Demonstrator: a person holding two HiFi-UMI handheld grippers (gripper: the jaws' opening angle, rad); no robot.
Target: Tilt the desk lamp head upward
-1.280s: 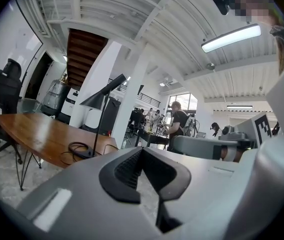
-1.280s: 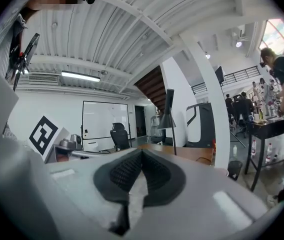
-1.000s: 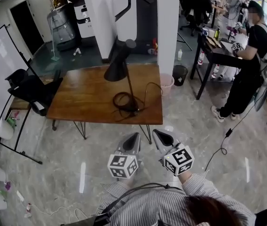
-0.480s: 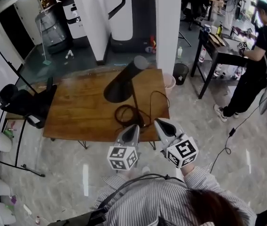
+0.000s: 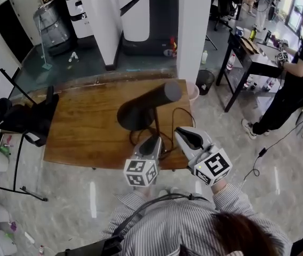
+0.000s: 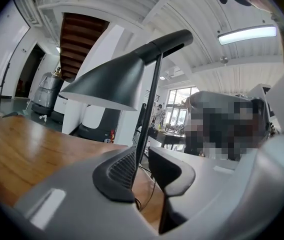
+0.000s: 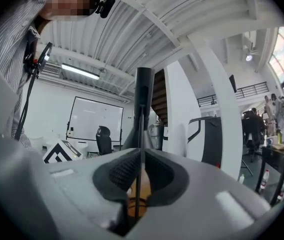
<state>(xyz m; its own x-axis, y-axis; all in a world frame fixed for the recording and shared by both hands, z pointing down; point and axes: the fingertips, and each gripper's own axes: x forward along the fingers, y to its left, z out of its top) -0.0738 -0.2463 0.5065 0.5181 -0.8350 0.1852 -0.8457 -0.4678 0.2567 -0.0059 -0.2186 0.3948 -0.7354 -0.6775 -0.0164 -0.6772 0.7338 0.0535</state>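
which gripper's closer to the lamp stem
Left. The left gripper, jaws just opened and empty, points at the lamp stem just past its tips; the right gripper, jaws barely opening, empty, sits to the stem's right.

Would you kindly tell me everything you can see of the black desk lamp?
The desk lamp is matt black, apparently metal: a cone shade on a short cylinder neck, atop a thin straight stem. The shade is tilted, opening down toward the wooden table that the lamp stands on. Its black cord loops near the foot.
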